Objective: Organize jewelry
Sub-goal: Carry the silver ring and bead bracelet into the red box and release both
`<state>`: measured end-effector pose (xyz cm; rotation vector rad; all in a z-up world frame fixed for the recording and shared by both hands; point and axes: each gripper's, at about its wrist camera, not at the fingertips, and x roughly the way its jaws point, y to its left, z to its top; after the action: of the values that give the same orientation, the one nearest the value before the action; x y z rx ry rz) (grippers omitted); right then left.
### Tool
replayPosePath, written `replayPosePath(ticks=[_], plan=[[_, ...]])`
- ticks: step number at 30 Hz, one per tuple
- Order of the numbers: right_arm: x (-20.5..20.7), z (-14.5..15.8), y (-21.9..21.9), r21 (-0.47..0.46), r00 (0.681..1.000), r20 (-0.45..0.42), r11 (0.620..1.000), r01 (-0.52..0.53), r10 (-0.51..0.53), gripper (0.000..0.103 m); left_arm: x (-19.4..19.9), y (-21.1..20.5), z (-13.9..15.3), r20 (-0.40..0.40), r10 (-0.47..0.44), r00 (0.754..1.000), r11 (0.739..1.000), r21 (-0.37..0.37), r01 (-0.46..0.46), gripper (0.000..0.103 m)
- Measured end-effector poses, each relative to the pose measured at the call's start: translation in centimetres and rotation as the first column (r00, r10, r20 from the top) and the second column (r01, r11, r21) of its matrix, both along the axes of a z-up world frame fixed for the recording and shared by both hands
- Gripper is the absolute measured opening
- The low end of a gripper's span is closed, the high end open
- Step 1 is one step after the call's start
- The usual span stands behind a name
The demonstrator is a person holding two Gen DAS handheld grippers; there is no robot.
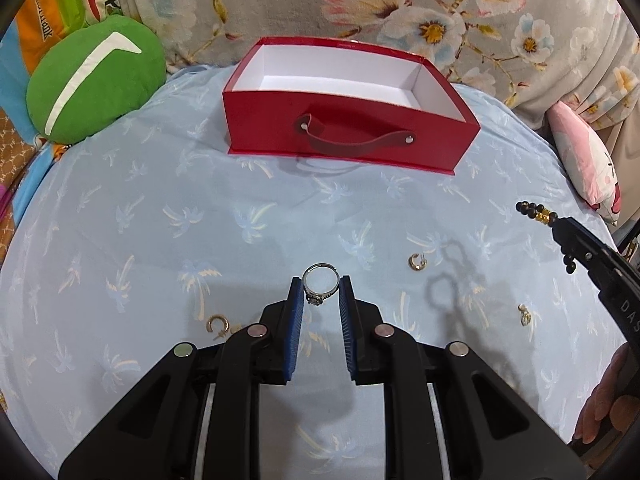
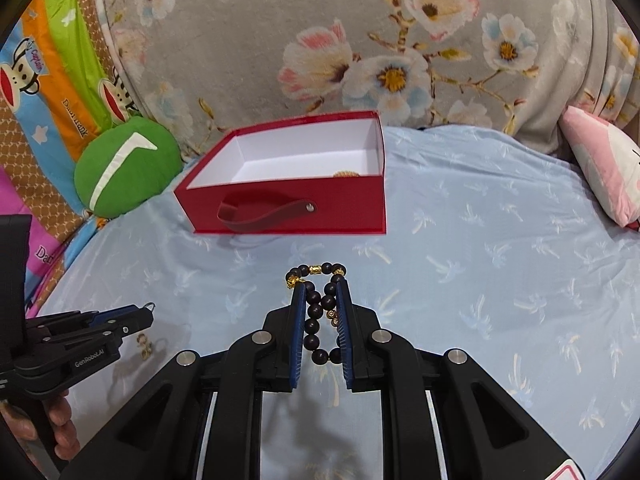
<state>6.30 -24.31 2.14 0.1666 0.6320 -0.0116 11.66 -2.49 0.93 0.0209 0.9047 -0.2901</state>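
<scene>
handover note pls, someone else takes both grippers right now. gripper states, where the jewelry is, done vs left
Left gripper: shut on the silver ring, lifted above the sheet.
Right gripper: shut on the dark bead bracelet, also lifted.
Red box: open, ahead of both; something golden already lies in its back right corner.
Left to do: drop ring and bracelet in the box, then collect three gold earrings from the blue sheet.
</scene>
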Motion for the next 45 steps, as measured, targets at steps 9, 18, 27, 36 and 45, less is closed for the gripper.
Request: replayPosePath(ticks=[9, 18, 27, 36, 45], plan=[[2.5, 4.3, -0.1, -0.006, 0.995, 0.093, 0.999, -0.034, 0.034, 0.014, 2.7, 0.5, 4.8, 0.126, 0.032, 0.991, 0.999, -0.010, -0.031, 0.017], [7.8, 8.2, -0.4, -0.042, 0.984, 0.172, 0.998, -0.041, 0.048, 0.014, 7.5, 0.2, 9.3, 0.242, 0.058, 0.969, 0.998, -0.006, -0.058, 0.017], [14.4, 9.7, 0.5, -0.081, 0.978, 0.188, 0.994, -0.077, 0.091, 0.014, 13.5, -1.8, 12.0, 0.311, 0.056, 0.949, 0.998, 0.010, -0.062, 0.017], [22.8, 8.0, 0.1, -0.035, 0.986, 0.122, 0.994, -0.108, 0.111, 0.014, 21.2, -4.7, 11.2, 0.307, 0.041, 0.951, 0.998, 0.038, -0.055, 0.017], [28.8, 5.1, -0.8, -0.014, 0.993, 0.065, 0.995, -0.101, 0.102, 0.014, 27.6, -6.6, 7.7, 0.247, 0.061, 0.967, 0.993, 0.083, -0.084, 0.017]])
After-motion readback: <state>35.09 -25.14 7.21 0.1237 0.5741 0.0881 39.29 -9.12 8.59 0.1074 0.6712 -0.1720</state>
